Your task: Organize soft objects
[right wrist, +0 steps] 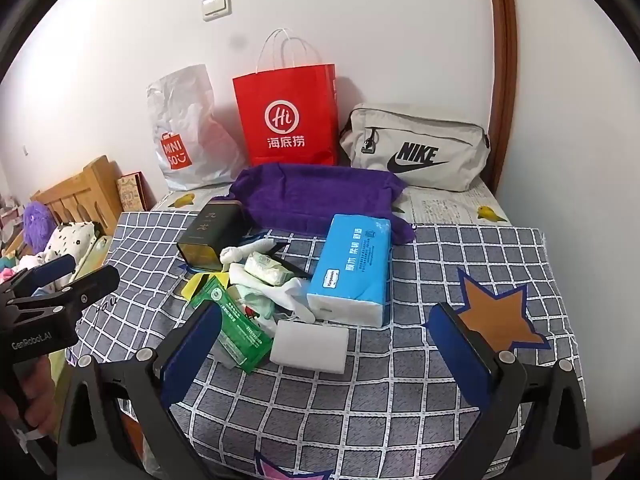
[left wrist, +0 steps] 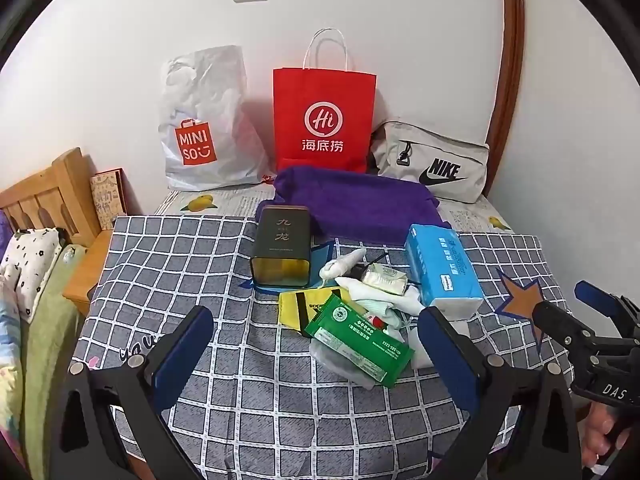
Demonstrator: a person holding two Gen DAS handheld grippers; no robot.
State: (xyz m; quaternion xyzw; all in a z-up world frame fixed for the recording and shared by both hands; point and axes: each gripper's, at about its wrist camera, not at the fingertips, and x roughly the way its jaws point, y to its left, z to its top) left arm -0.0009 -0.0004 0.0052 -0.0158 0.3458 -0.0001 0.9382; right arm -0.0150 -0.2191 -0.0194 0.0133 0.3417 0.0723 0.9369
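Observation:
A pile of small things lies mid-table: a blue tissue pack (left wrist: pixel 444 270) (right wrist: pixel 352 268), a green wipes packet (left wrist: pixel 358 346) (right wrist: pixel 234 330), white socks (left wrist: pixel 384 292) (right wrist: pixel 284 288), a yellow cloth (left wrist: pixel 298 306), a white sponge (right wrist: pixel 310 346) and a dark tin (left wrist: pixel 282 246) (right wrist: pixel 210 236). A purple towel (left wrist: pixel 356 204) (right wrist: pixel 320 196) lies behind. My left gripper (left wrist: pixel 316 354) is open and empty, just short of the green packet. My right gripper (right wrist: pixel 326 354) is open and empty, with the sponge between its fingers' line.
Against the wall stand a white Miniso bag (left wrist: pixel 200 128) (right wrist: pixel 188 132), a red paper bag (left wrist: pixel 324 116) (right wrist: pixel 288 116) and a grey Nike pouch (left wrist: pixel 432 160) (right wrist: pixel 416 148). A checked cloth (left wrist: pixel 160 280) (right wrist: pixel 460 264) covers the table. A wooden bed frame (left wrist: pixel 48 192) is at left.

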